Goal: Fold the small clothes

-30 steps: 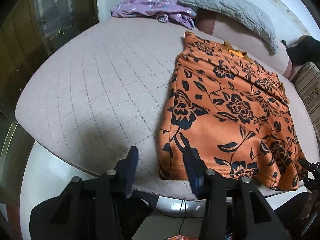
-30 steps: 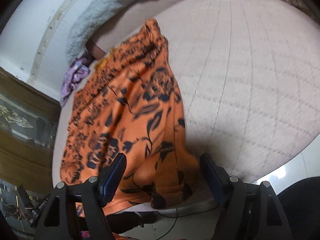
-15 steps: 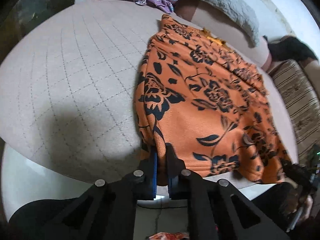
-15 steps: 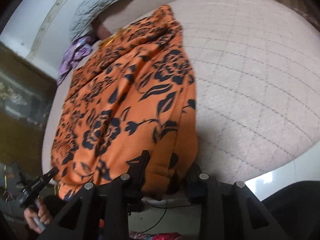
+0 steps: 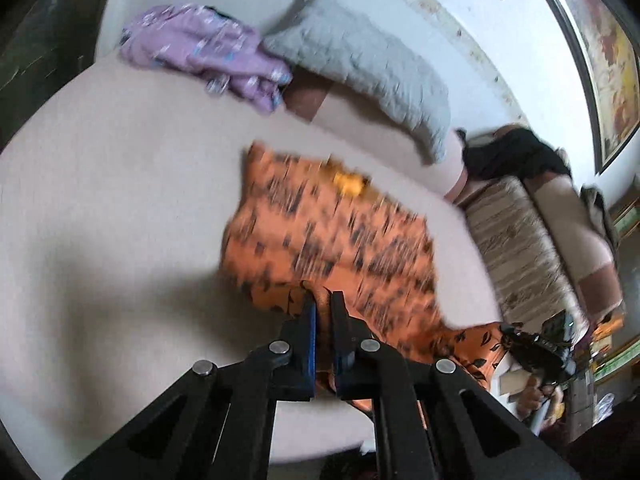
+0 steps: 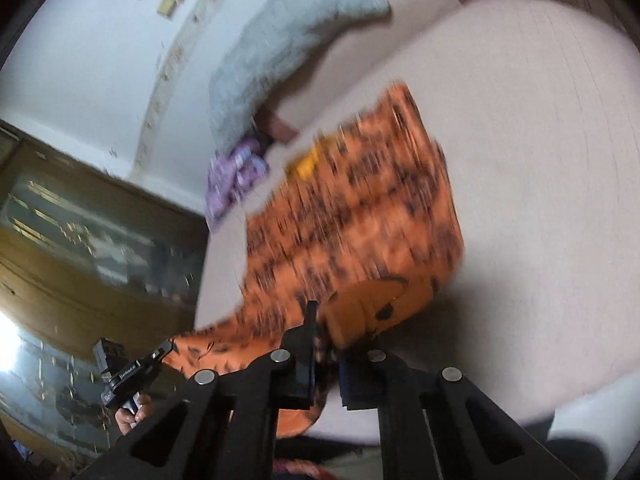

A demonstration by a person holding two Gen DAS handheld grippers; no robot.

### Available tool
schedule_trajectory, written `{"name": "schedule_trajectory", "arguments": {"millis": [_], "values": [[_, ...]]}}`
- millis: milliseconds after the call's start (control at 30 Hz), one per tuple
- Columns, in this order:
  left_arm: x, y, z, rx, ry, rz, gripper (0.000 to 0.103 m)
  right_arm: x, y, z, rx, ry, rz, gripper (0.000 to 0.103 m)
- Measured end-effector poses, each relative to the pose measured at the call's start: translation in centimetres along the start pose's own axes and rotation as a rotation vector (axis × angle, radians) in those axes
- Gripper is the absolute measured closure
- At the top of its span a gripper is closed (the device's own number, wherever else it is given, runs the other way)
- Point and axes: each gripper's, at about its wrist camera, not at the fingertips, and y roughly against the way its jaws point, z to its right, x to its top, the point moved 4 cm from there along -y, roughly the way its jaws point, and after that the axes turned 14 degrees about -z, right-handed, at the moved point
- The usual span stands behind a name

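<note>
Motion blur smears the orange black-flowered garment (image 5: pixel 332 240) on the bed (image 5: pixel 120 184); left gripper (image 5: pixel 323 304) and right gripper (image 6: pixel 326 320) each clench its near hem.

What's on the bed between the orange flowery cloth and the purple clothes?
Nothing. In the left wrist view, only bare bed cover lies between the orange cloth and the purple clothes. The grey pillow sits beside the purple pile, not between.

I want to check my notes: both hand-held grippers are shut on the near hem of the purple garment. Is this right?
Only the colour is wrong. Both wrist views show the left hand-held gripper and right hand-held gripper shut on the orange floral garment; the purple garment lies untouched near the grey pillow.
</note>
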Motion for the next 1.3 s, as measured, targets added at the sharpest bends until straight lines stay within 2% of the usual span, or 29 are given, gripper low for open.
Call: {"name": "schedule_trajectory", "arguments": {"millis": [100, 133, 233, 267, 333, 400, 433, 500, 533, 633, 700, 733, 767, 800, 833, 867, 900, 967, 1033, 1067, 1133, 1167, 1233, 1300], "values": [[7.8, -1.4, 2.2, 0.038, -0.014, 0.013, 0.097, 7.4, 0.4, -1.6, 0.007, -0.007, 0.073, 0.096], [9.3, -2.2, 2.7, 0.050, -0.009, 0.013, 0.097, 9.6, 0.3, -1.8, 0.006, -0.013, 0.095, 0.096], [16.5, -7.3, 2.5, 0.086, 0.049, -0.013, 0.096, 17.2, -1.5, -0.9, -0.007, -0.066, 0.163, 0.096], [19.1, -10.5, 1.5, 0.114, 0.081, -0.022, 0.096, 19.9, -2.6, 0.2, -0.025, -0.095, 0.188, 0.096], [21.4, -14.9, -0.5, 0.165, 0.119, -0.036, 0.096, 23.8, -5.3, 2.8, -0.052, -0.173, 0.220, 0.092], [22.6, -19.6, -3.0, 0.212, 0.164, -0.069, 0.094, 26.9, -9.1, 6.3, -0.046, -0.255, 0.212, 0.091], [23.0, -22.1, -4.8, 0.245, 0.193, -0.089, 0.093, 28.3, -11.5, 8.4, -0.034, -0.301, 0.193, 0.086], [23.0, -23.5, -6.6, 0.237, 0.237, -0.067, 0.088, 29.5, -14.3, 11.5, -0.048, -0.371, 0.180, 0.082], [23.0, -23.1, -7.6, 0.196, 0.282, -0.005, 0.083, 29.7, -15.2, 12.8, -0.042, -0.396, 0.194, 0.082], [23.0, -19.3, -9.9, 0.112, 0.376, 0.172, 0.080, 30.1, -15.1, 14.5, 0.063, -0.401, 0.262, 0.081], [22.8, -16.8, -11.0, 0.101, 0.431, 0.226, 0.073, 30.1, -13.4, 14.8, 0.052, -0.401, 0.320, 0.070], [22.2, -15.0, -11.3, 0.112, 0.469, 0.246, 0.069, 30.1, -12.1, 14.9, 0.057, -0.401, 0.350, 0.057], [21.7, -14.1, -11.1, 0.112, 0.469, 0.249, 0.069, 29.7, -10.7, 14.7, 0.070, -0.406, 0.380, 0.033], [20.8, -12.8, -10.4, 0.117, 0.452, 0.240, 0.069, 29.2, -9.3, 14.3, 0.067, -0.410, 0.416, 0.028], [20.0, -12.0, -9.3, 0.131, 0.433, 0.235, 0.068, 28.3, -7.5, 13.4, 0.053, -0.393, 0.461, 0.027], [19.1, -11.5, -8.2, 0.142, 0.418, 0.236, 0.067, 27.6, -6.4, 12.3, 0.059, -0.351, 0.469, 0.027], [17.8, -10.6, -6.8, 0.151, 0.397, 0.241, 0.066, 26.9, -5.5, 11.5, 0.063, -0.312, 0.457, 0.027], [13.9, -9.1, -4.0, 0.183, 0.375, 0.261, 0.056, 24.5, -4.2, 9.0, 0.031, -0.241, 0.425, 0.027], [9.2, -8.2, -3.3, 0.167, 0.376, 0.270, 0.045, 21.6, -3.7, 7.3, 0.040, -0.209, 0.402, 0.027], [7.0, -8.3, -2.6, 0.153, 0.375, 0.261, 0.044, 19.6, -3.6, 6.8, 0.063, -0.206, 0.383, 0.027], [3.4, -9.4, -1.4, 0.141, 0.363, 0.234, 0.041, 16.1, -4.4, 6.0, 0.108, -0.221, 0.332, 0.027], [1.7, -10.4, -0.8, 0.152, 0.366, 0.210, 0.035, 14.6, -4.6, 6.0, 0.124, -0.228, 0.310, 0.027], [-0.3, -12.8, -0.3, 0.151, 0.383, 0.151, 0.027, 11.6, -6.0, 5.7, 0.149, -0.253, 0.253, 0.027], [-1.1, -15.0, -0.8, 0.144, 0.412, 0.082, 0.027, 9.4, -7.9, 5.9, 0.162, -0.276, 0.206, 0.027]]}}
